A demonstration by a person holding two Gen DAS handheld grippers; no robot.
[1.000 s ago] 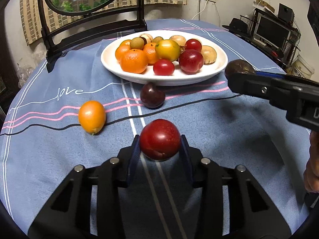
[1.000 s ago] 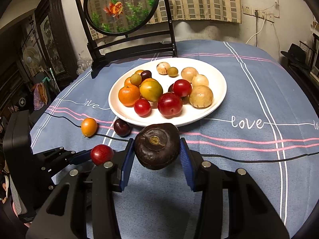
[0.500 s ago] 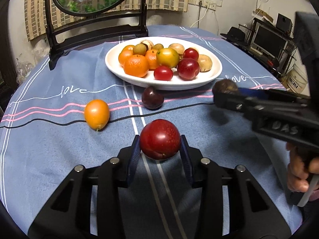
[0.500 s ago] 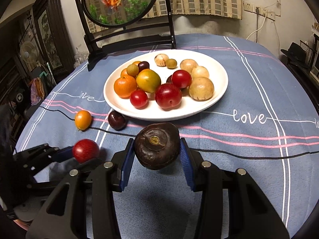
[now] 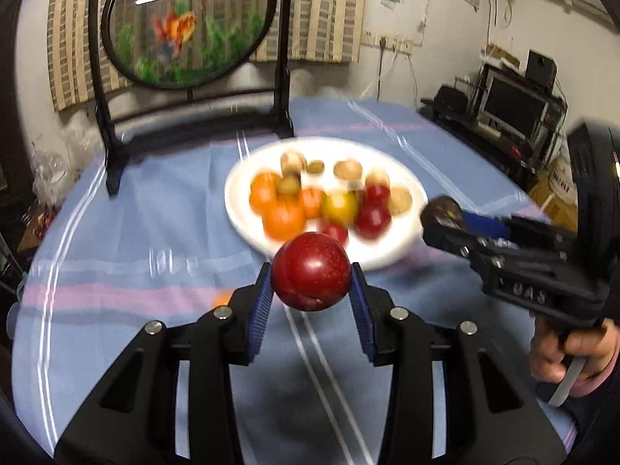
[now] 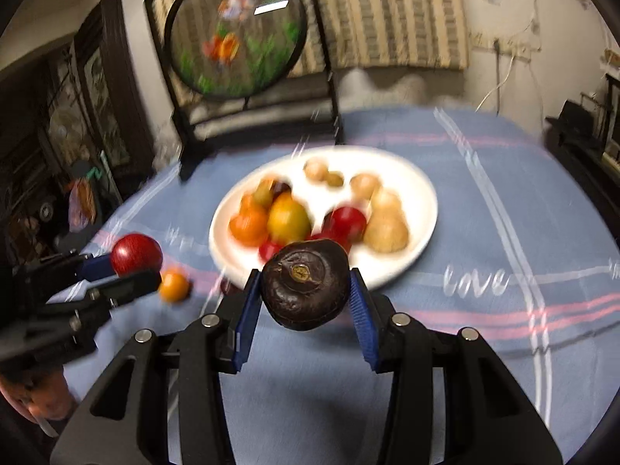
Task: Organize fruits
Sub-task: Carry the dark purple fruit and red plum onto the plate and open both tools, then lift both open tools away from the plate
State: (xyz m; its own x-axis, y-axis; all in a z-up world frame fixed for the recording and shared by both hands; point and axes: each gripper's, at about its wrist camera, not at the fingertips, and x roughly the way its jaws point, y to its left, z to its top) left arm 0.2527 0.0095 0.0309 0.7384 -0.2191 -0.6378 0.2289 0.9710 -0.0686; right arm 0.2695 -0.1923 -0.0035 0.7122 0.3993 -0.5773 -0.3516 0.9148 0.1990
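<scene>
Up close, the left gripper has its ribbed blue pads pressed to either side of a smooth, glossy red plum with fine pale speckles, held in the air above the bench. The right gripper clamps a dark purple-brown passion fruit, round, matte and wrinkled, its dry stem scar facing the camera; it too is off the cloth. Both grippers are black, angular plastic with round silver bolts.

Beyond them sits a wide, shallow white plate with a smooth glazed rim. It holds a blurred heap of fruit: round oranges, a yellow-green fruit, shiny red plums and pale tan, dull-skinned globes. A small orange fruit lies on the cloth just beside the plate's left rim.

Covering the bench is a soft blue tablecloth with white and pink stripes and the word "love" in white script. At the far edge stands a round goldfish screen in a black frame.
</scene>
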